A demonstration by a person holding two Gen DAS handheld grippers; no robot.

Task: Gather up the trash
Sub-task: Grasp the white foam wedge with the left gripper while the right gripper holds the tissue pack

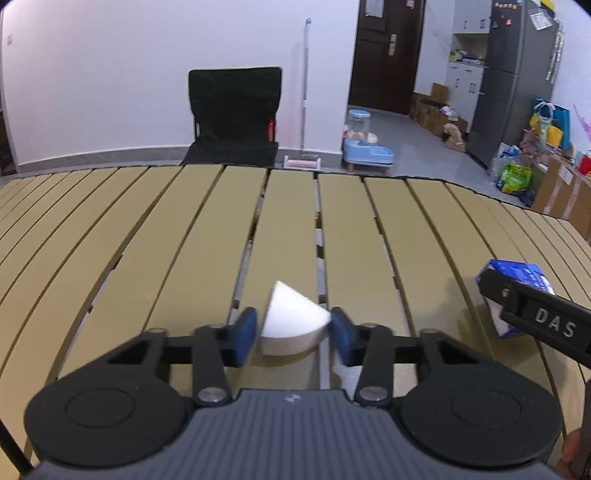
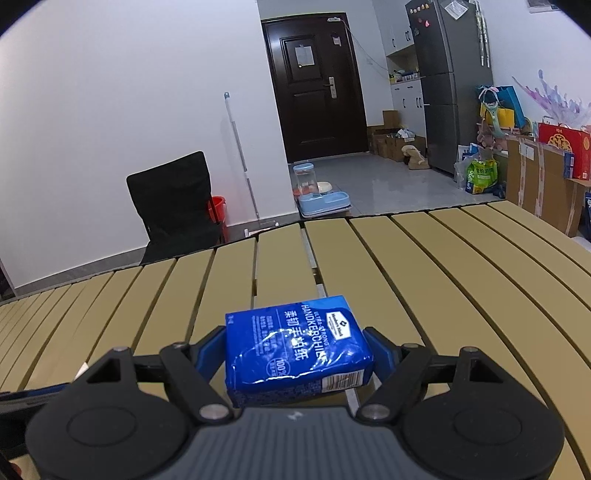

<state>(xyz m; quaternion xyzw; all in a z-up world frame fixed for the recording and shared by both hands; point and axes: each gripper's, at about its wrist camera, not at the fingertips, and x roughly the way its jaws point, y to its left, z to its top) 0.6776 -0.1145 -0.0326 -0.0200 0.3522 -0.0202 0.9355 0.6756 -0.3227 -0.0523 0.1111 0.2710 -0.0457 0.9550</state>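
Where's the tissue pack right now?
The tissue pack sits between the right gripper's pads in the right wrist view, over the slatted table. The left wrist view shows it far right, right of the white wedge.

My left gripper body is cut off by the bottom edge, and its blue pads cover the lower sides of the white wedge-shaped piece, so contact there is unclear; the wedge itself is blurred, material unreadable. My right gripper finger in the left wrist view hides much of the tissue pack, and the frame's right edge clips that finger. In the right wrist view the pack's near end drops behind the gripper body, small print unreadable, and it hides the pads where they meet it. Folding chair legs are hidden behind the slatted table. Red bucket is half hidden by the chair. Fridge magnets too small to identify.
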